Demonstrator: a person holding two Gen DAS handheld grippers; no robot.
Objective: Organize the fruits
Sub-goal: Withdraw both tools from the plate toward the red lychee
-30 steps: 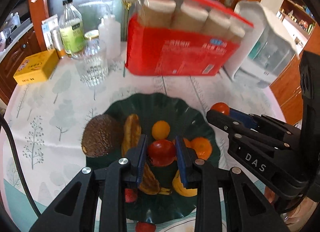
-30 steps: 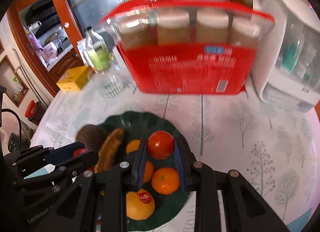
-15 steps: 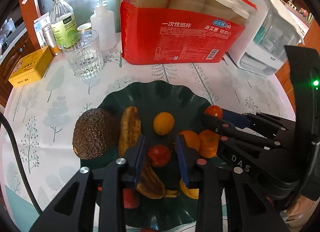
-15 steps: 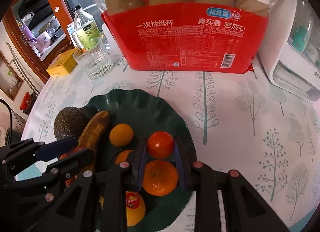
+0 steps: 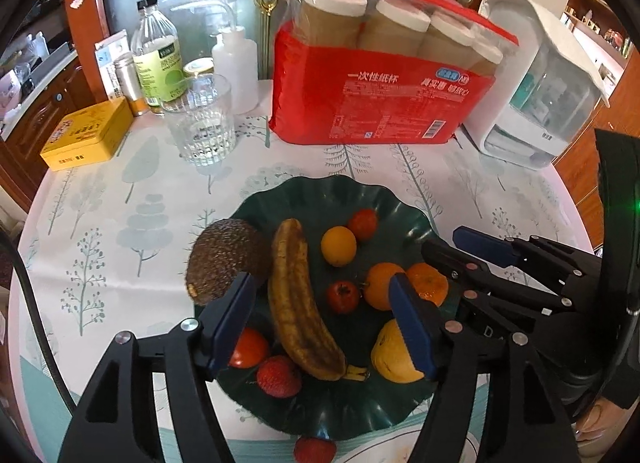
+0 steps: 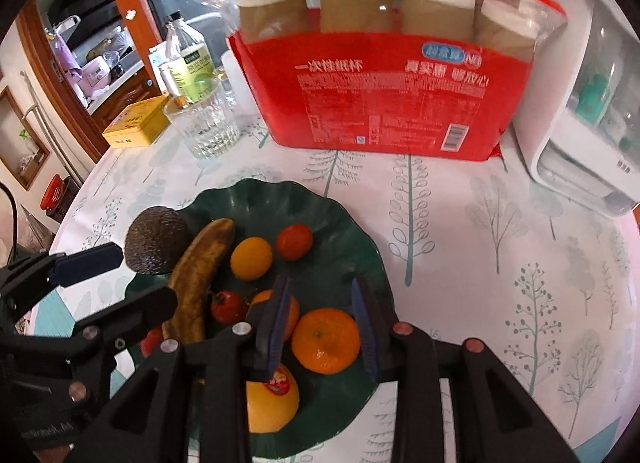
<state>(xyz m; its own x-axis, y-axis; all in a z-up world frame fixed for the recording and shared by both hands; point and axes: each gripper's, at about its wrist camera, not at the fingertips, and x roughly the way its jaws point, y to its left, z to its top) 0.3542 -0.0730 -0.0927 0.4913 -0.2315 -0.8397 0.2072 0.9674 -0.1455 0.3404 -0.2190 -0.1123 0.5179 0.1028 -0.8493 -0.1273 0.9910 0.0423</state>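
Tilting down over green plate [image 5: 320,199], left tongs [image 5: 324,315] just spread wide, empty, right tongs [image 6: 322,315] just parting, empty.

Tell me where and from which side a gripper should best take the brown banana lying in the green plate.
Probably at the banana's thick middle, coming from above with the fingers across its width. It lies flat on the green plate, long axis running from the avocado end toward the near rim, so only the sides are free. The left gripper, jaws just opened and empty, already straddles it.
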